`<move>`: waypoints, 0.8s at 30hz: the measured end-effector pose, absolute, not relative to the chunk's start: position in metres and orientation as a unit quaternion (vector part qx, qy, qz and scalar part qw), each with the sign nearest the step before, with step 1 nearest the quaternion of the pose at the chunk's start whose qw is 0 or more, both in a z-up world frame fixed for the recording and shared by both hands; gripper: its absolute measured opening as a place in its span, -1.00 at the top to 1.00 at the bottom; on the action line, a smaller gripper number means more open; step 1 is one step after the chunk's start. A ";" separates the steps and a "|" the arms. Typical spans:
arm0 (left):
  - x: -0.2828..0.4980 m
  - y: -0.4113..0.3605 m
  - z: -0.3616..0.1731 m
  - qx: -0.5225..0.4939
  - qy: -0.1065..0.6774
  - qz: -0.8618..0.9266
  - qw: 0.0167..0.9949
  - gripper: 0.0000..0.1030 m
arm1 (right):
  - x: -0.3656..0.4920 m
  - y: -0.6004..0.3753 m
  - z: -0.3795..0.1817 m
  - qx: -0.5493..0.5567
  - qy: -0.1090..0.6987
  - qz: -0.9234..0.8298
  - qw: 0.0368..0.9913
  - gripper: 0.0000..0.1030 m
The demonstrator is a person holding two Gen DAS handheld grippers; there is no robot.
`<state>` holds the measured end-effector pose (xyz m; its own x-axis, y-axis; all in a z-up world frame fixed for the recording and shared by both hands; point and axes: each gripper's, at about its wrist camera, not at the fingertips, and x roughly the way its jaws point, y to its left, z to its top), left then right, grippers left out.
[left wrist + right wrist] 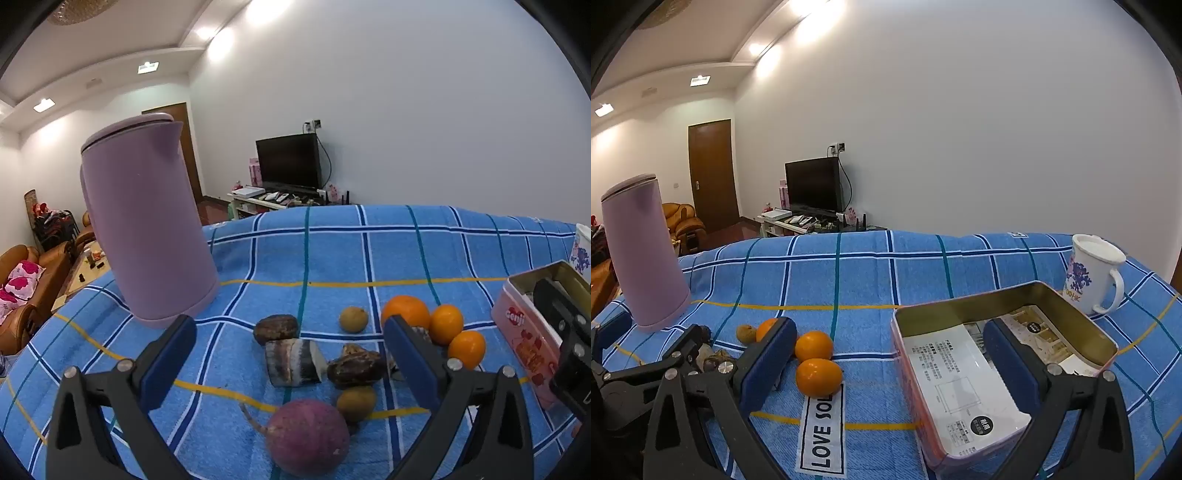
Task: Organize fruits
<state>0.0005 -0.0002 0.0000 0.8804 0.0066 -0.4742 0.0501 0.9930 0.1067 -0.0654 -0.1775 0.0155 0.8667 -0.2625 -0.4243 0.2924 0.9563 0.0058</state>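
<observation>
Oranges (816, 360) lie on a blue checked cloth (886, 273), living room behind.

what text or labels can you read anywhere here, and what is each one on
"LOVE SOL", cut off by the frame edge: white label sewn on the blue checked cloth.
"cenji", as far as it can be made out: side of the pink tin.
Blue lettering on the white mug: partly hidden, not readable.
Printed sheet inside the tin: too small to read.

Open cloth (871, 280) across the far table; kettle (147, 236) blocks far left, tin (1004, 354) and mug (1093, 273) crowd the right, fruit pile (332, 354) clutters near centre.
</observation>
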 end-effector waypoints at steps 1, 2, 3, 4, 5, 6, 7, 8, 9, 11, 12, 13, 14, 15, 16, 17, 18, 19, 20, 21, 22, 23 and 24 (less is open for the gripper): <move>0.001 0.000 0.000 0.054 0.245 -0.012 0.968 -1.00 | -0.066 -0.178 0.015 0.036 0.215 -0.144 0.965 -0.97; 0.001 0.000 0.000 0.049 0.247 -0.014 0.968 -1.00 | -0.066 -0.178 0.015 0.037 0.216 -0.145 0.965 -0.97; 0.002 0.000 -0.001 0.045 0.250 -0.014 0.967 -1.00 | -0.065 -0.178 0.016 0.036 0.219 -0.145 0.964 -0.97; 0.002 -0.001 -0.001 0.044 0.252 -0.013 0.967 -1.00 | -0.066 -0.179 0.016 0.036 0.219 -0.145 0.964 -0.97; 0.003 -0.003 -0.001 0.043 0.254 -0.010 0.966 -1.00 | -0.066 -0.179 0.017 0.037 0.219 -0.145 0.964 -0.97; 0.003 -0.005 -0.002 0.042 0.255 -0.009 0.966 -1.00 | -0.066 -0.179 0.017 0.037 0.219 -0.146 0.964 -0.97; 0.002 -0.007 -0.002 0.041 0.255 -0.008 0.966 -1.00 | -0.066 -0.179 0.017 0.037 0.219 -0.146 0.964 -0.97; 0.002 -0.009 -0.002 0.041 0.254 -0.007 0.966 -1.00 | -0.066 -0.179 0.017 0.037 0.220 -0.146 0.964 -0.97; 0.004 -0.002 -0.004 0.036 0.256 -0.017 0.966 -1.00 | -0.065 -0.179 0.016 0.036 0.221 -0.146 0.964 -0.97; 0.004 0.004 -0.005 0.033 0.257 -0.023 0.966 -1.00 | -0.063 -0.184 0.012 0.034 0.223 -0.142 0.964 -0.97; 0.004 0.003 -0.006 0.036 0.256 -0.023 0.966 -1.00 | -0.066 -0.184 0.015 0.038 0.222 -0.146 0.963 -0.97; 0.003 0.003 -0.006 0.036 0.255 -0.024 0.966 -1.00 | -0.066 -0.184 0.015 0.038 0.221 -0.146 0.964 -0.97; 0.003 0.003 -0.006 0.038 0.255 -0.026 0.966 -1.00 | -0.067 -0.184 0.016 0.038 0.220 -0.146 0.964 -0.97; 0.002 0.002 -0.005 0.039 0.253 -0.027 0.966 -1.00 | -0.067 -0.184 0.016 0.038 0.220 -0.145 0.964 -0.97; 0.001 0.001 -0.005 0.041 0.252 -0.028 0.966 -1.00 | -0.067 -0.184 0.016 0.039 0.219 -0.145 0.964 -0.97; 0.001 0.000 -0.005 0.042 0.251 -0.029 0.967 -1.00 | -0.067 -0.184 0.016 0.039 0.219 -0.146 0.964 -0.97; 0.000 0.000 -0.004 0.042 0.251 -0.029 0.967 -1.00 | -0.067 -0.184 0.016 0.039 0.219 -0.146 0.964 -0.97; 0.000 0.000 -0.003 0.041 0.251 -0.029 0.967 -1.00 | -0.067 -0.183 0.016 0.039 0.219 -0.146 0.964 -0.97; -0.001 0.000 -0.003 0.040 0.251 -0.029 0.967 -1.00 | -0.067 -0.183 0.016 0.039 0.219 -0.146 0.964 -0.97; -0.001 0.000 -0.003 0.040 0.251 -0.029 0.967 -1.00 | -0.067 -0.183 0.016 0.039 0.219 -0.145 0.964 -0.97; -0.001 0.001 -0.003 0.039 0.251 -0.030 0.967 -1.00 | -0.067 -0.183 0.016 0.039 0.219 -0.145 0.964 -0.97; -0.002 0.000 -0.002 0.039 0.251 -0.030 0.967 -1.00 | -0.067 -0.183 0.016 0.039 0.218 -0.145 0.964 -0.97; -0.002 0.000 -0.002 0.039 0.251 -0.030 0.967 -1.00 | -0.068 -0.183 0.016 0.038 0.218 -0.144 0.964 -0.97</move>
